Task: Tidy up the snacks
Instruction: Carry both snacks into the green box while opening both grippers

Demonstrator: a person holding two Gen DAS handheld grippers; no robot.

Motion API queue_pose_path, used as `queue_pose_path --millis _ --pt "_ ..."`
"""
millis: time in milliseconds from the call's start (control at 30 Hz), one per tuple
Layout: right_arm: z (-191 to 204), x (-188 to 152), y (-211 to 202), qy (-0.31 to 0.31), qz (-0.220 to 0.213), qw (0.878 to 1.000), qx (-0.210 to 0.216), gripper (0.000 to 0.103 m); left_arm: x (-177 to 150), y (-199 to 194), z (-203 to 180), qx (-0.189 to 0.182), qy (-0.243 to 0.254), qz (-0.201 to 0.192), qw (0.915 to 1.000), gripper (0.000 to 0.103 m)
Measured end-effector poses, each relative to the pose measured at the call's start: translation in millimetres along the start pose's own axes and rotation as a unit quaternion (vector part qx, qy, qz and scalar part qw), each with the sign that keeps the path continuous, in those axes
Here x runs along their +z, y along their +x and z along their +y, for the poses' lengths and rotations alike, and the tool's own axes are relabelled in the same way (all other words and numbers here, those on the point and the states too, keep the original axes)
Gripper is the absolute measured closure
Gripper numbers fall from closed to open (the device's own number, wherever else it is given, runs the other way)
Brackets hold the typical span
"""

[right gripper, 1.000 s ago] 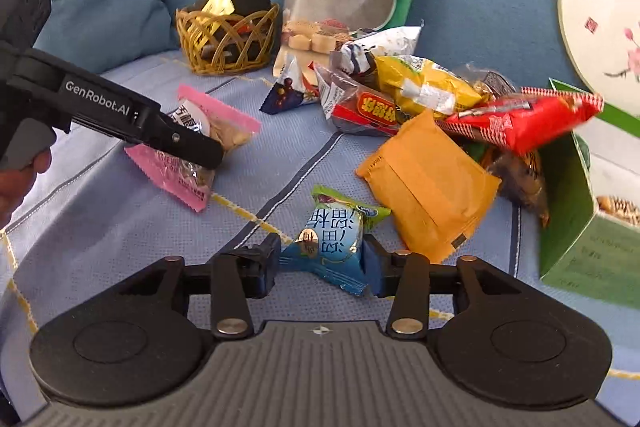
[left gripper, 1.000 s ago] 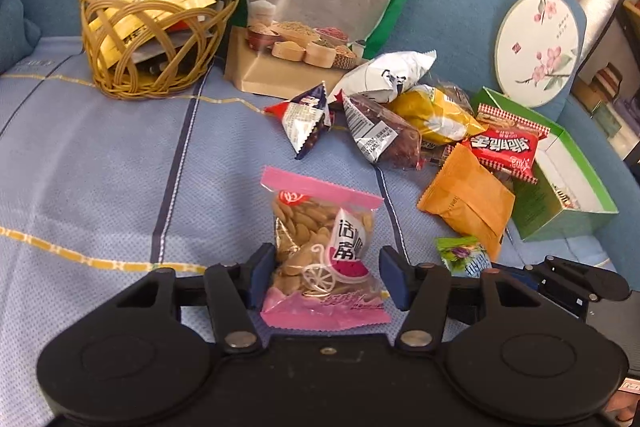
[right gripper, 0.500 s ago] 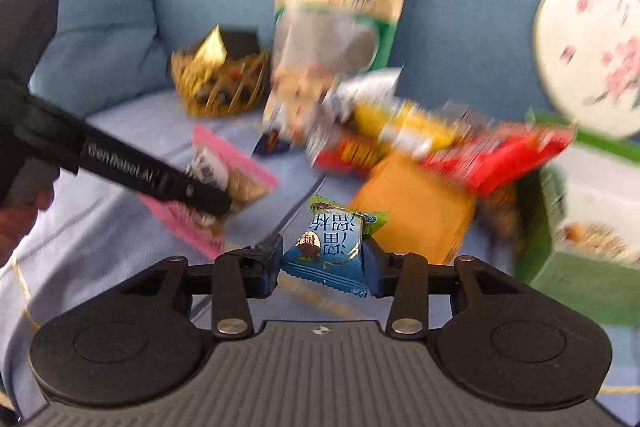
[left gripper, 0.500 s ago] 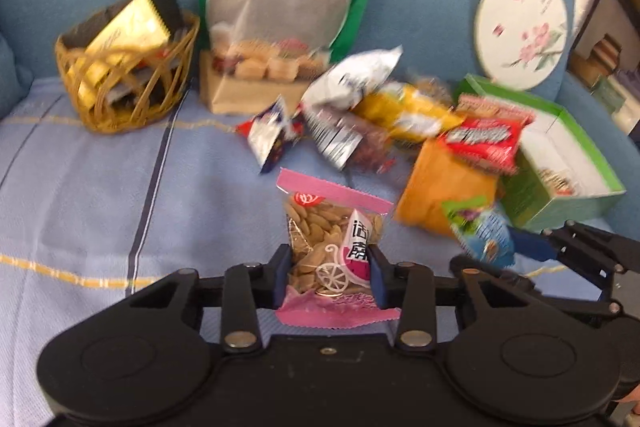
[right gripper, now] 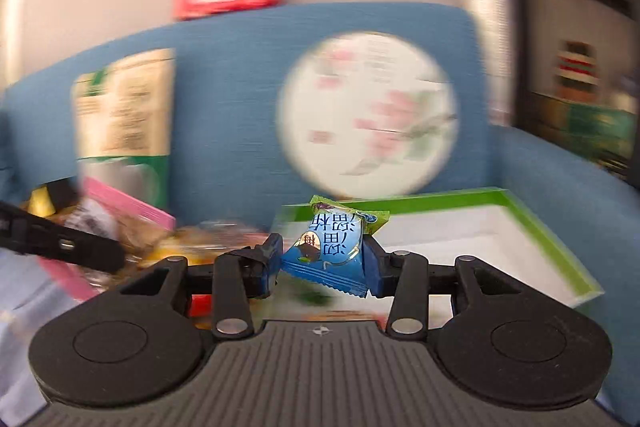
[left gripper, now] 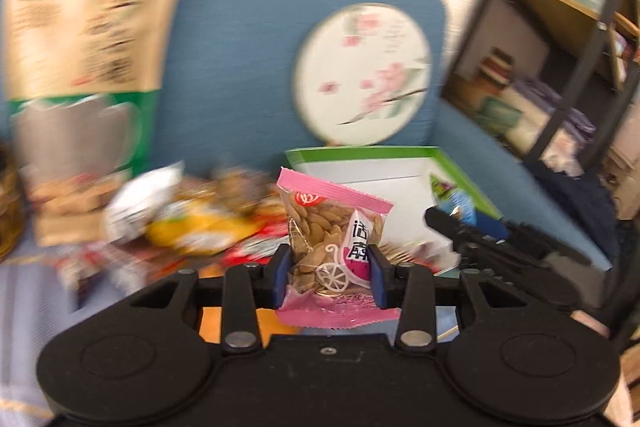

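Note:
My left gripper (left gripper: 329,277) is shut on a pink packet of seeds (left gripper: 334,247) and holds it in the air before the green box (left gripper: 360,151). My right gripper (right gripper: 322,269) is shut on a small blue and green snack packet (right gripper: 338,245), lifted near the front edge of the green box (right gripper: 536,227). The right gripper also shows in the left wrist view (left gripper: 460,227), over the box. The left gripper's finger (right gripper: 64,247) and the pink packet (right gripper: 120,203) show at the left of the right wrist view. Both views are blurred.
A pile of loose snack packets (left gripper: 188,219) lies on the blue sofa left of the box. A tall kraft snack bag (left gripper: 84,67) and a round floral fan (left gripper: 362,75) lean on the sofa back (left gripper: 240,47). A shelf unit (left gripper: 560,47) stands to the right.
Both grippers have lifted their packets off the sofa seat and swung right towards the green box. The left jaws closed on the pink packet during the last second.

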State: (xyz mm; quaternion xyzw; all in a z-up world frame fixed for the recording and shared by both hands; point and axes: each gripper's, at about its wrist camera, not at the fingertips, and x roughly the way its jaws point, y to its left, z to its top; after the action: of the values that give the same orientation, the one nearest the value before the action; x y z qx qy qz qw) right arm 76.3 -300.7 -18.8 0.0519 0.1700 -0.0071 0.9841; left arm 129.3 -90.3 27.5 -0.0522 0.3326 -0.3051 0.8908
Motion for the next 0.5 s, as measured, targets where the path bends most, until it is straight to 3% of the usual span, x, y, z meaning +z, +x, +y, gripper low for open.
queue_pose_path --millis 167,333,367,433,500 --pt "-43.5 -3.5 2.9 0.038 0.007 0.997 -0.072 0.03 13.9 50.2 -38.9 -0.038 0.013 0.005 0.9992 0.039" --pt "-59.8 -7.5 9.8 0.068 0.017 0.994 -0.084 0.03 15.8 95.8 -55.8 -0.039 0.015 0.012 0.9991 0.035" --pt "-61.5 -8.8 13.2 0.069 0.021 0.994 -0.088 0.029 14.0 100.5 -57.2 -0.038 0.021 0.008 0.999 0.026" --pt "-63.4 -12.3 21.0 0.064 0.037 0.992 -0.103 0.015 10.6 100.8 -58.6 -0.021 0.035 -0.008 0.9991 0.001" --pt "-61.3 -16.2 24.5 0.046 0.051 0.99 -0.124 0.0 8.2 90.7 -55.8 -0.012 0.035 -0.026 0.999 0.0"
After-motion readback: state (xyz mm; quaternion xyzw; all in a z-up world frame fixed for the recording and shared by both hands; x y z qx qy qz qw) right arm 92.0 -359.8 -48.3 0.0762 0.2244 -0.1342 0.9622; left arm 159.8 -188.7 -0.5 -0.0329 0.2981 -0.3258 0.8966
